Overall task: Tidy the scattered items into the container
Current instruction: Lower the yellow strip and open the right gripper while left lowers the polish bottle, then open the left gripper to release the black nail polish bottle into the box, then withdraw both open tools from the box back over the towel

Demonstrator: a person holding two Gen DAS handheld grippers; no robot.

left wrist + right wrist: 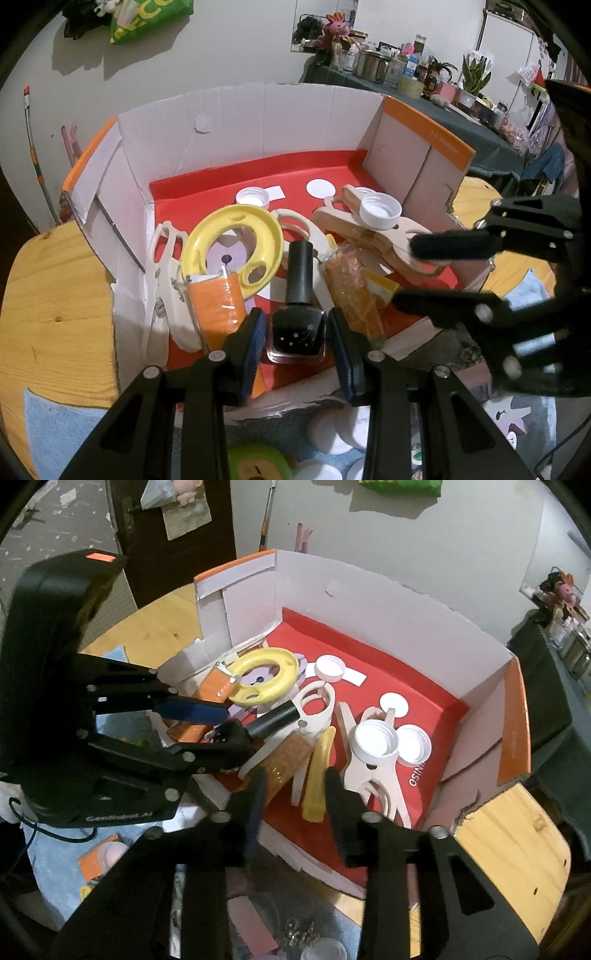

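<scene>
The container is a cardboard box [258, 122] with white walls, orange flaps and a red floor [369, 590]. My left gripper [297, 334] is shut on a black nail polish bottle [297, 317], held low over the box's near side; its black cap [277, 716] sticks out past the left gripper [231, 722]. My right gripper [295, 797] stands open over the box, with a yellow translucent strip [317, 775] lying between its fingers and a gap on its left side. The left wrist view shows the right gripper [404, 273] at the right.
Inside the box lie a yellow ring [232, 247], orange packets [218, 306], an orange glitter tube [354, 295], pale wooden clips [373, 775] and white caps [375, 740]. Outside it, white caps [328, 432] and an orange packet [99, 856] rest on a blue cloth over the wooden table [55, 295].
</scene>
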